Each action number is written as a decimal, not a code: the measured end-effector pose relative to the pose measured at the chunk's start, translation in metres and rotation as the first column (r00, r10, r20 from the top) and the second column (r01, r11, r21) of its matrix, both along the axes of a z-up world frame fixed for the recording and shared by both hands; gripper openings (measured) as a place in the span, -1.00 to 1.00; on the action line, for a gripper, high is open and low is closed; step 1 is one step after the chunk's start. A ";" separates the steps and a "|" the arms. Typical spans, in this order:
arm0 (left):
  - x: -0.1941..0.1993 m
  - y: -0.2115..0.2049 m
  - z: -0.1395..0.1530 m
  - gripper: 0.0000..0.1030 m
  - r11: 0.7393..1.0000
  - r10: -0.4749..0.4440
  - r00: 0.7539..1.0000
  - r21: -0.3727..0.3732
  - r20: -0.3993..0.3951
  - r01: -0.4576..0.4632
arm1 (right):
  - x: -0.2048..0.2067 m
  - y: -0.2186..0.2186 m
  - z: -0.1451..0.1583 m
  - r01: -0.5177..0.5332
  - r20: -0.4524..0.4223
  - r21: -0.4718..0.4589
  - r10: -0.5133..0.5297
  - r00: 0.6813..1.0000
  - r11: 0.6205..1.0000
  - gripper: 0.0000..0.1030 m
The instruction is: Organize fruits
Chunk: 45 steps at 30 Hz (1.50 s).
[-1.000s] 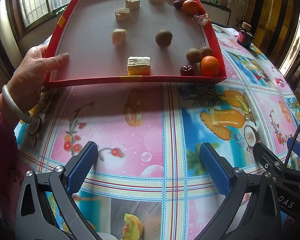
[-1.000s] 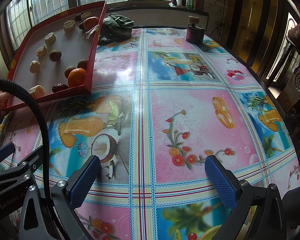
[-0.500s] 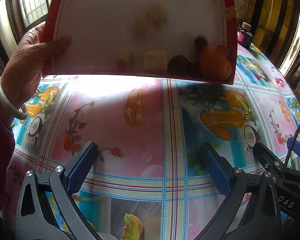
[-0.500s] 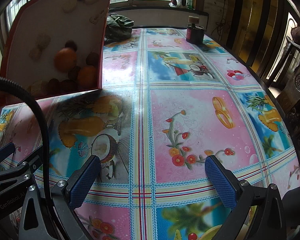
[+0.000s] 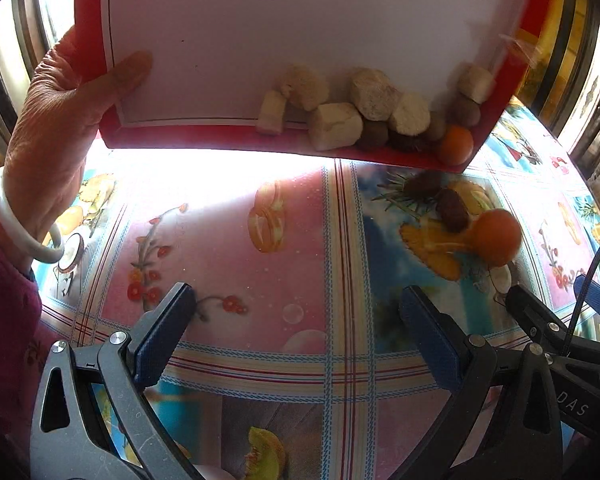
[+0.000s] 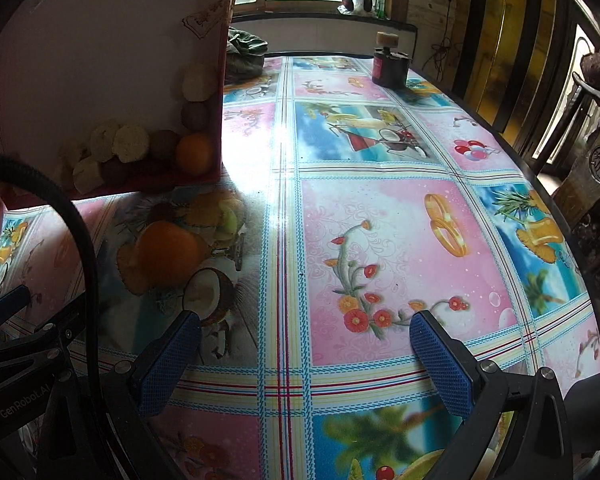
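Observation:
A hand [image 5: 56,120] tips a red tray [image 5: 220,140] steeply over the table; it also shows in the right wrist view [image 6: 100,60]. Pale cake pieces [image 5: 336,124], brown fruits and an orange [image 5: 456,145] are piled at its low corner. One orange [image 5: 496,236] has rolled onto the table and shows blurred in the right wrist view [image 6: 168,252]. A dark red fruit [image 5: 452,210] and a brown one [image 5: 424,182] lie near it. My left gripper [image 5: 296,336] and right gripper [image 6: 304,356] are open, empty, low over the table.
The table has a glossy fruit-print cloth [image 6: 360,220]. A dark jar [image 6: 390,68] and a green bag [image 6: 244,52] stand at the far end. A chair [image 6: 596,152] stands at the right edge.
The tray has tipped up further. The food slid to its low corner. An orange and dark fruits fell onto the table. Both grippers stayed put.

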<state>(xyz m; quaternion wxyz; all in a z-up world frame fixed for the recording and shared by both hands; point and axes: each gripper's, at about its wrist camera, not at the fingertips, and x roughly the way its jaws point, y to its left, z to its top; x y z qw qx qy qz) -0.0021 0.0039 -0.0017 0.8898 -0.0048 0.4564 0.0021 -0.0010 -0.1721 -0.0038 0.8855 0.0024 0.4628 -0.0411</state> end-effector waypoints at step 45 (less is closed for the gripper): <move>0.001 -0.003 0.002 1.00 1.000 0.000 1.000 0.000 0.001 0.000 | 0.000 0.000 0.000 0.000 0.000 0.000 0.000 1.000 1.000 1.00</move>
